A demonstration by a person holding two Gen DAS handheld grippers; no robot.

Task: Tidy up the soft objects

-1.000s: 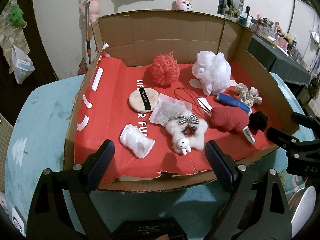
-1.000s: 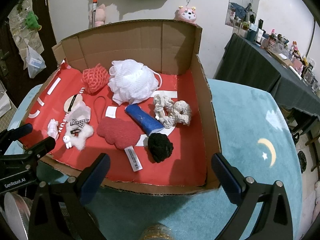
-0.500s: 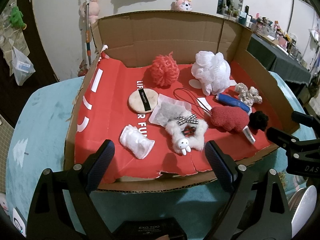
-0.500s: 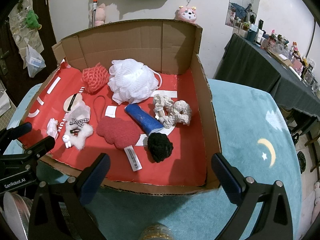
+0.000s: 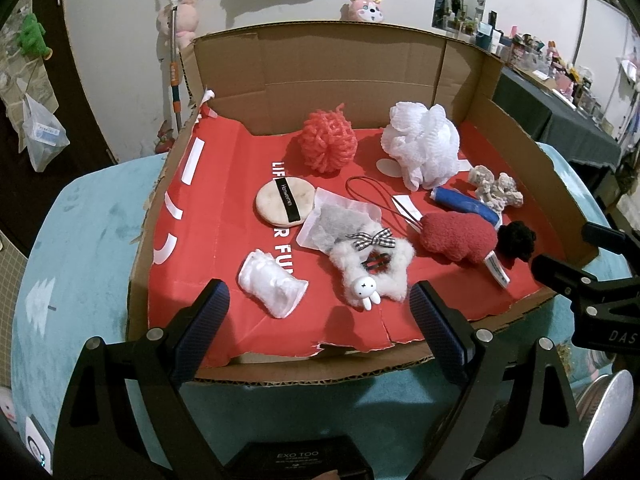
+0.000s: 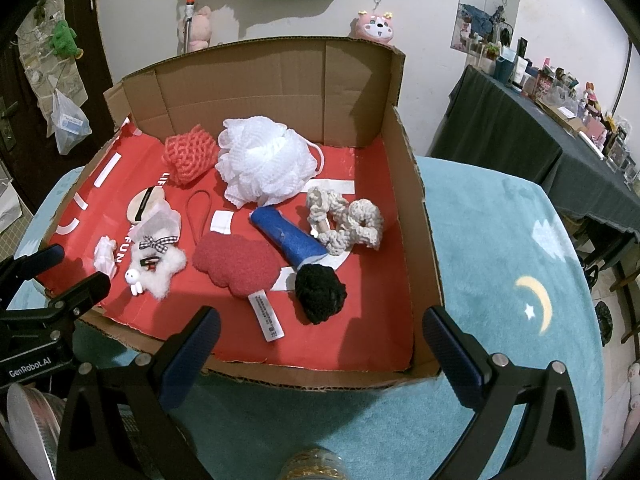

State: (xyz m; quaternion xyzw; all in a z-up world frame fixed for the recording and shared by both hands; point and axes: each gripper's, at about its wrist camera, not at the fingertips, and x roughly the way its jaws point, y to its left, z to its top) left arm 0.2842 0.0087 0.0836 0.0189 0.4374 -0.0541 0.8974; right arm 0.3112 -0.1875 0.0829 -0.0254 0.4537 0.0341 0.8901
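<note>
In the cardboard box (image 6: 416, 208) w/ red liner: white loofah (image 6: 264, 160), red plush (image 6: 236, 264), black pom (image 6: 320, 292), all loose, unsorted-looking. Left gripper (image 5: 320, 320) & right gripper (image 6: 320, 344) hover outside, jaws wide, holding nothing.

Black tongs (image 5: 318, 322) w/ blue ribbed pads (image 5: 202, 322), silver screws, "EXO TOO" label.
</note>
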